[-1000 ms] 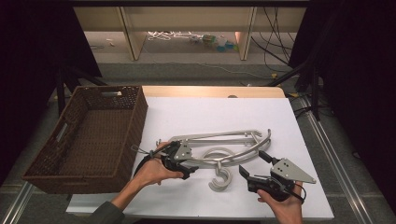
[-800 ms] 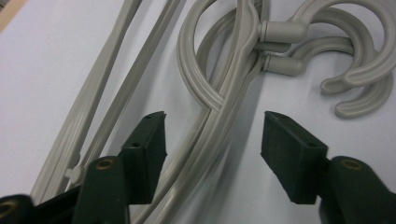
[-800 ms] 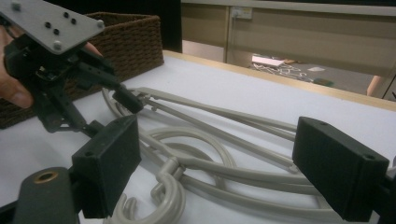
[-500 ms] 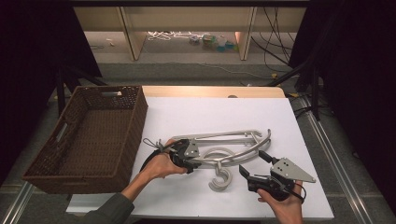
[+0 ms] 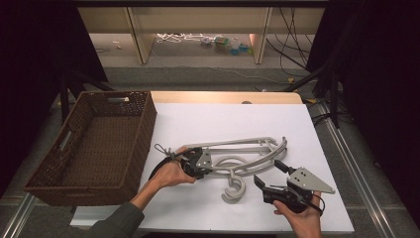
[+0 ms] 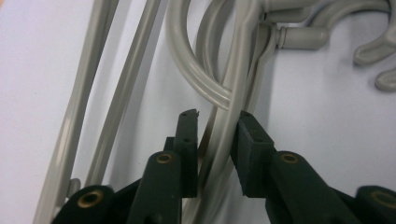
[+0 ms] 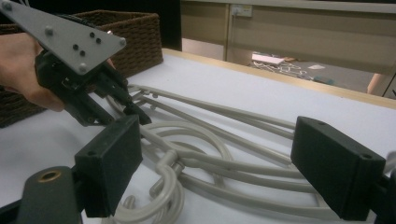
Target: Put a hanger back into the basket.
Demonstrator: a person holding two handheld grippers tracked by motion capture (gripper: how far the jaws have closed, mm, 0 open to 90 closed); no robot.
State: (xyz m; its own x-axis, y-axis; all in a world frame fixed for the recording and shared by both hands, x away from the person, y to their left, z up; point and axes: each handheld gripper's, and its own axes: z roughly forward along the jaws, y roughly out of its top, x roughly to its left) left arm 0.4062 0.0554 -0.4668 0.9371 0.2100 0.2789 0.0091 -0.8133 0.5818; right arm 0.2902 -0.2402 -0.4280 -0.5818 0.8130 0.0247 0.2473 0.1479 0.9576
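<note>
High view: my left gripper (image 5: 210, 165) sits over the left part of the grey hanger (image 5: 247, 153), which lies flat on the white table (image 5: 223, 119), just right of the wicker basket (image 5: 94, 144). The hanger's hook points toward my side of the table. My right gripper (image 5: 267, 176) rests on the table near the hook, apart from it, its jaws spread.

Left gripper view: my jaws have just been closing, and a grey bar of the hanger (image 6: 224, 140) runs between them. The right pad touches the bar; the left pad stands just beside it, and I cannot tell for certain whether it presses. I record the grip as closing around the bar, not confirmed tight. Two straight rods lie further left, the curved loops and hook pieces beyond.

Right gripper view: my right gripper (image 7: 215, 163) is released, with its two pads (image 7: 112, 163) wide apart and nothing held. The hanger (image 7: 210, 140) lies ahead between them on the table. Beyond it my left gripper (image 7: 123, 105) is bent down onto the hanger, the basket (image 7: 126, 35) behind.
</note>
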